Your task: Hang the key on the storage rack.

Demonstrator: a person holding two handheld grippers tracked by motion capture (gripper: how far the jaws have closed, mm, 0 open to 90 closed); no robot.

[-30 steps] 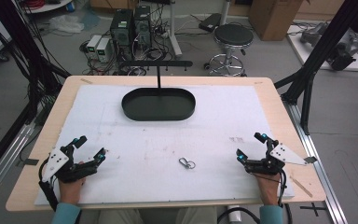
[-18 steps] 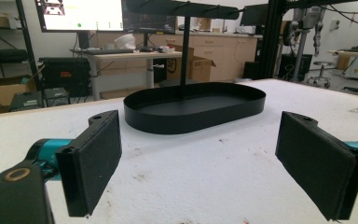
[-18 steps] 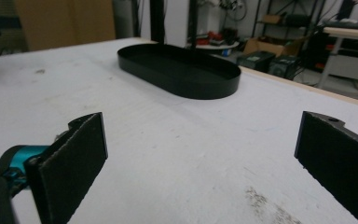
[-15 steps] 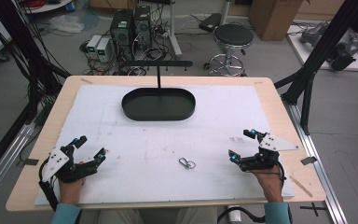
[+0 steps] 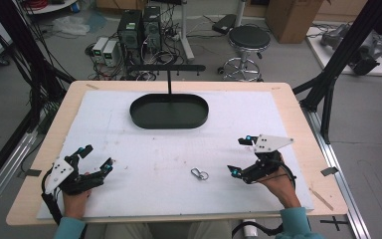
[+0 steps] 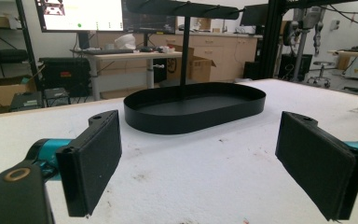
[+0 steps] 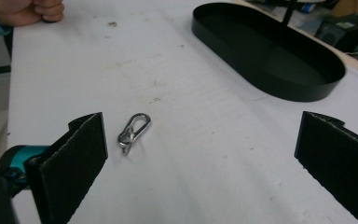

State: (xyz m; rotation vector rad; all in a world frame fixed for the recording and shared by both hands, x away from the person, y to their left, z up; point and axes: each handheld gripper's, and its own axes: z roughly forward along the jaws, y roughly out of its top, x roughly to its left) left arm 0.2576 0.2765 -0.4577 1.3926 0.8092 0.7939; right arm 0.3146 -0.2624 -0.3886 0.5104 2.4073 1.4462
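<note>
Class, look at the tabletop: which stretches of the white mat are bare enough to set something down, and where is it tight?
Bare: the wide middle band between the black tray and the metal clip, and the mat to the left of and right of the tray. Tight: the near edge, where the clip lies just off the open right claw, and the corner under the left claw.

wooden table (image 5: 298, 107) topped with a white foam sheet (image 5: 129, 144), surface scuffed and speckled. on the sheet: black oval tray (image 5: 169, 110) with upright post, toward the far edge; small metal clip (image 5: 199, 174) lying flat, near edge, well apart from tray.
</note>
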